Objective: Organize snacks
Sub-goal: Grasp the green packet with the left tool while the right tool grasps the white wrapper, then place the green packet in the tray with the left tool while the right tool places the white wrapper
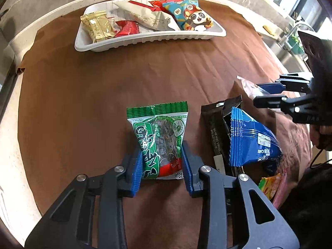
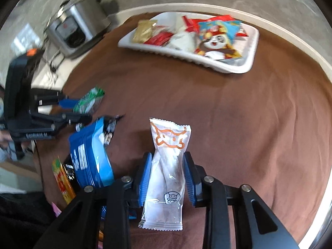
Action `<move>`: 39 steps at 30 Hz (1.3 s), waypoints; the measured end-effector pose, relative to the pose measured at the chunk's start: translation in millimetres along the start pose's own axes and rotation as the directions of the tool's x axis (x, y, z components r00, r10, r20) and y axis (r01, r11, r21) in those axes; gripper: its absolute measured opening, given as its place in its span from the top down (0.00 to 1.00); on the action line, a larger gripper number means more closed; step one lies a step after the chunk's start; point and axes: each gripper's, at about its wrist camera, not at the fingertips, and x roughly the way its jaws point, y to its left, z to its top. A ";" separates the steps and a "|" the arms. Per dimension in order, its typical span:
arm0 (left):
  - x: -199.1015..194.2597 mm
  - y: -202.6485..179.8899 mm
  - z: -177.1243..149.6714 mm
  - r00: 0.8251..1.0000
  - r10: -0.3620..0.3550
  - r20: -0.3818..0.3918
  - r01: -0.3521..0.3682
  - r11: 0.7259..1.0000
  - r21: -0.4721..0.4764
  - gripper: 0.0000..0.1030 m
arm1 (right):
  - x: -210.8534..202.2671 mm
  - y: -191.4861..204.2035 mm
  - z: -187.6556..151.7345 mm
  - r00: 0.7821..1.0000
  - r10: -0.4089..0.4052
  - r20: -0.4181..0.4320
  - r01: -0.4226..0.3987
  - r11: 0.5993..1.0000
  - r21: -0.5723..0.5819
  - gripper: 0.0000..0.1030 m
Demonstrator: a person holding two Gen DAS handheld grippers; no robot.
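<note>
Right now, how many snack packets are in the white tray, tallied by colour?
In the white tray:
Gold packets: 2
Red packets: 3
Beige packet: 1
Blue panda packet: 1
Total: 7, though overlap may hide more.

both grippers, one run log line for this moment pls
left gripper: shut on green snack packet | right gripper: shut on white snack packet | white tray: already holds snacks | pile: blue packet remains
</note>
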 end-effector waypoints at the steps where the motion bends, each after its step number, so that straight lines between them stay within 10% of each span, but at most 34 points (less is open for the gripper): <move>1: -1.3 0.9 0.1 1.000 -0.003 0.006 0.003 1.000 -0.007 0.70 | -2.2 -3.9 1.6 1.000 0.008 0.007 -0.008 1.000 0.021 0.68; 19: -28.8 38.3 65.9 0.991 -0.033 0.126 0.043 0.996 -0.083 0.70 | -36.4 -33.2 93.0 0.966 0.156 0.207 -0.197 0.960 0.199 0.68; 39: 22.9 75.2 190.9 0.988 -0.024 0.151 0.038 0.995 -0.089 0.68 | 19.2 -45.8 199.1 0.965 0.102 0.241 -0.163 0.955 0.249 0.65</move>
